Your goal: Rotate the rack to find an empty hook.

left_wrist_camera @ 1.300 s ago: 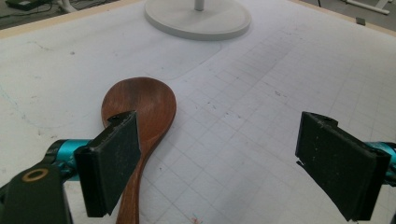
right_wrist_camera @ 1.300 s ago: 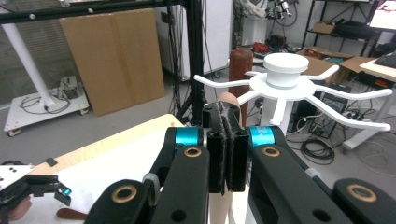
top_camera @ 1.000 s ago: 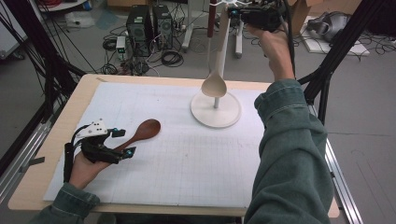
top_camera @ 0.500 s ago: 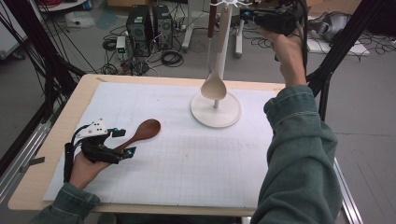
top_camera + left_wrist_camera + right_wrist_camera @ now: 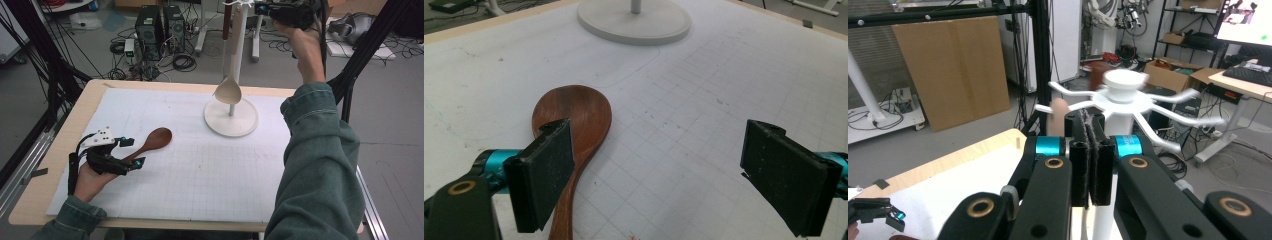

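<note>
Landmark is the white stand (image 5: 231,116), a round flat plastic base with a thin upright pole and curved spoke arms at the top (image 5: 1128,97). Pale beige spoon (image 5: 229,89), smooth rounded bowl and long straight handle, hangs along the pole, bowl low just above the base, handle top up by the spokes. Right gripper (image 5: 264,9), black with teal collars, is raised level with the stand's top, just beside the spokes; in the right gripper view its fuzzy-faced black jaws are pressed flat together, nothing seen between them, and the pale handle tip (image 5: 1060,114) shows just behind.

Dark brown glossy wooden spoon (image 5: 153,142), oval bowl tapering to a slim handle, lies flat on the white gridded paper mat (image 5: 210,175), well apart from the stand's base, bowl end pointing toward it. Left gripper (image 5: 131,152) rests low on the mat at the handle end, jaws wide apart; one matte rectangular pad (image 5: 544,172) sits over the handle, the other well off to the side, not clamping
</note>
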`<state>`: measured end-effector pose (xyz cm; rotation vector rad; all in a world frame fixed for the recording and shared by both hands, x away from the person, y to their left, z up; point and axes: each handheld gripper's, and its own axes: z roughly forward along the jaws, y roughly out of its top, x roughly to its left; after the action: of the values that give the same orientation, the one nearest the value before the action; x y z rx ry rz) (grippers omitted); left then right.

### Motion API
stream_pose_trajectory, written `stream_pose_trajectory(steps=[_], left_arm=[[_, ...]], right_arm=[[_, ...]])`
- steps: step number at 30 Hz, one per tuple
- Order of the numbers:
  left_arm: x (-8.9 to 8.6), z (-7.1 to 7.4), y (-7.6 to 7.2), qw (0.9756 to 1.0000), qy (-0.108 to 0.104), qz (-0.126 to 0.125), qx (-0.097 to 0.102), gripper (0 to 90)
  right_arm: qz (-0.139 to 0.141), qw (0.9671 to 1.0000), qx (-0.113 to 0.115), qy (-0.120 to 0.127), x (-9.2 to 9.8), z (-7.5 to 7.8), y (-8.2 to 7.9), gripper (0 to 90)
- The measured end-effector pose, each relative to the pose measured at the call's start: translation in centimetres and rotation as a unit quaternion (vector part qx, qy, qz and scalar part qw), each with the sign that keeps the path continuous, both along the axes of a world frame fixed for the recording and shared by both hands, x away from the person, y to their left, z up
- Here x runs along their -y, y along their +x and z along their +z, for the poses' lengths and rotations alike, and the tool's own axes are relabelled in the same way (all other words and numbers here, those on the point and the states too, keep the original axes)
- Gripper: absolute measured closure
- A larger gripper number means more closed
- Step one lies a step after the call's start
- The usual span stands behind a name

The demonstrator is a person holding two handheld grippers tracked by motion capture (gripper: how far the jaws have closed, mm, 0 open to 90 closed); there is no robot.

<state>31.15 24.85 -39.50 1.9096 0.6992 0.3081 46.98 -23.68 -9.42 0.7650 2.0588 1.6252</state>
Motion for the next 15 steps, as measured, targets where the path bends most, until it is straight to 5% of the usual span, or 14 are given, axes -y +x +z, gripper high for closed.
stream_pose_trajectory(steps=[15], left_arm=[[0.0,0.0,-0.1,1.0,-0.002,-0.001,-0.002,14.4]], right_arm=[[-0.009,1.0,-0.003,-0.003,-2.2,-0.3,-0.1,89.8]])
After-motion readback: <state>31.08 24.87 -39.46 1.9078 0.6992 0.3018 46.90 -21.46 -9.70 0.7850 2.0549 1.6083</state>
